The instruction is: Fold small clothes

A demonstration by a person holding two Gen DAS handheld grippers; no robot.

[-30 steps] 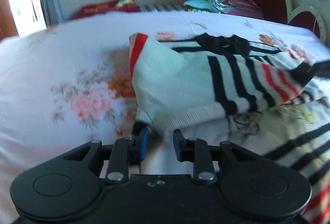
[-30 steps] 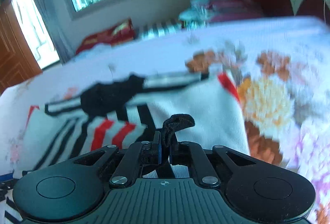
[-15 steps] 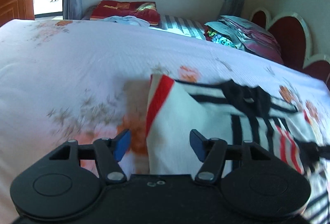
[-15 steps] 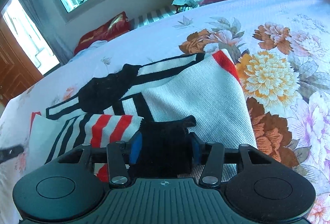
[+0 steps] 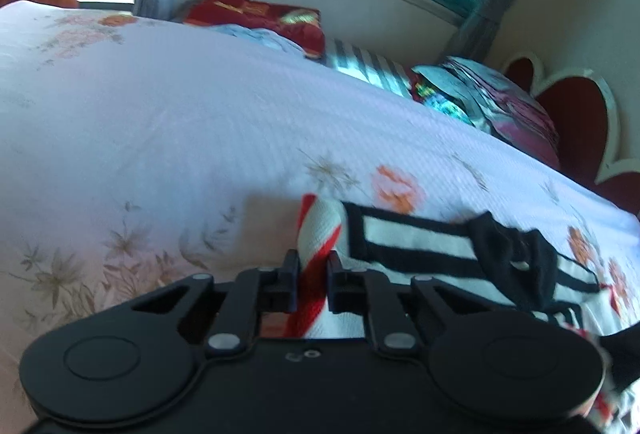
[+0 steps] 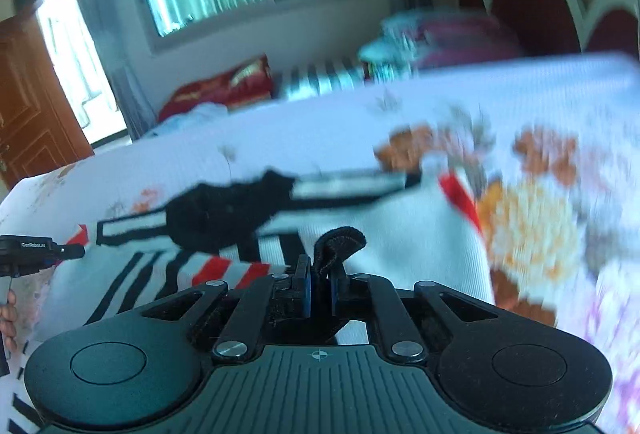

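Mid-fold on the striped sweater (image 5: pixel 420 246): left gripper (image 5: pixel 313 284) pinching its red-edged corner, right gripper (image 6: pixel 320 284) clamped on a black cuff (image 6: pixel 340 246), sleeves partly in, final folds outstanding.

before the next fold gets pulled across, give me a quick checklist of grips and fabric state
1. Left gripper pinched on the striped sweater at its red-striped edge: ok.
2. Right gripper pinched on the sweater's black cuff: ok.
3. Each grip holds a single layer: cannot tell, the fabric between the fingers is bunched.
4. Sweater flat on the floral bedsheet: not ok, the black collar area is rumpled.
5. Right view sharp enough to judge alignment: not ok, blurred.
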